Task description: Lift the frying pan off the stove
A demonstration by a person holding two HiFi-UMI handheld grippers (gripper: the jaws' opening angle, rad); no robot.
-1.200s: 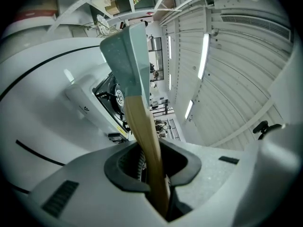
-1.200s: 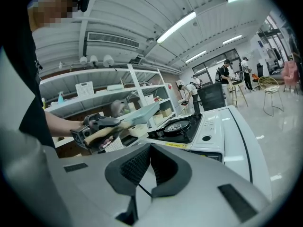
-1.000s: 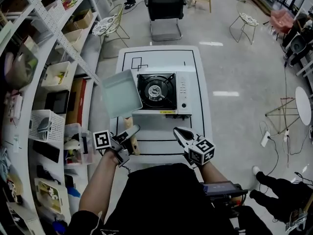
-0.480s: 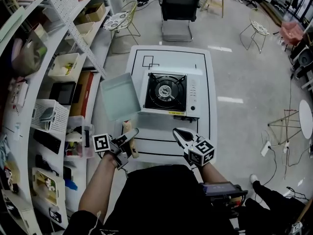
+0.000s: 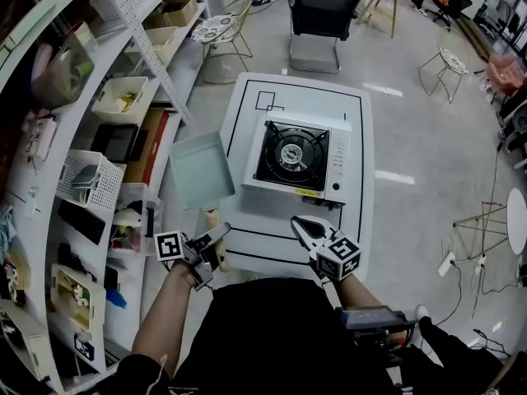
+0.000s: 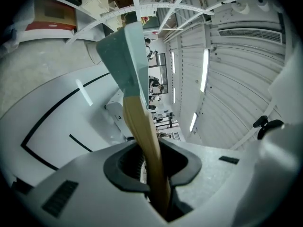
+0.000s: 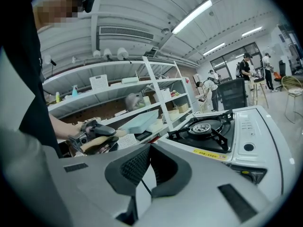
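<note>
The frying pan (image 5: 202,169) is pale green and square, with a wooden handle (image 5: 213,221). It hangs in the air left of the stove (image 5: 300,156), beyond the table's left edge. My left gripper (image 5: 221,233) is shut on the handle (image 6: 144,131), and the pan (image 6: 124,56) rises ahead of the jaws. The burner (image 5: 291,155) on the stove is bare. My right gripper (image 5: 298,223) hovers over the table's near edge, shut and holding nothing. The right gripper view shows the stove (image 7: 213,131) ahead and the pan (image 7: 139,121) at the left.
The stove stands on a white table (image 5: 255,97) marked with black lines. Shelving (image 5: 90,138) with bins and boxes runs close along the left. A black chair (image 5: 323,11) stands beyond the table. Grey floor lies to the right.
The pan has drawn away to the left of the stove, and a gap now shows between them. Both grippers keep their places and their grip.
</note>
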